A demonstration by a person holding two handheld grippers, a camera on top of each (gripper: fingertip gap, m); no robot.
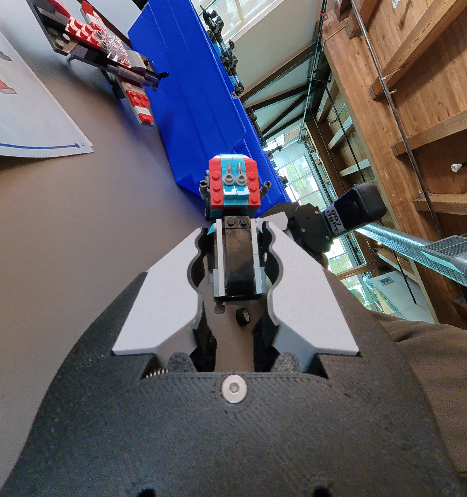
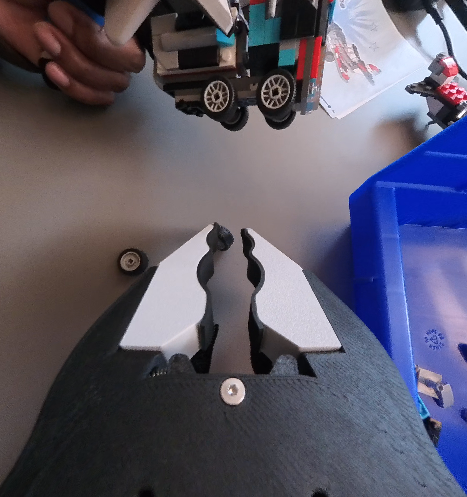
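left gripper (image 1: 236, 231) clamps brick truck (image 1: 233, 188) (right gripper (image 2: 228, 232) beside wheel (image 2: 223, 239)).

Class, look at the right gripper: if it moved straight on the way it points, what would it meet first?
Probably the small black wheel at its left fingertip; beyond that, bare table, though depth is unclear.

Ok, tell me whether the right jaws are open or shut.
Open: right gripper shows a gap; the small black wheel touches only one fingertip.
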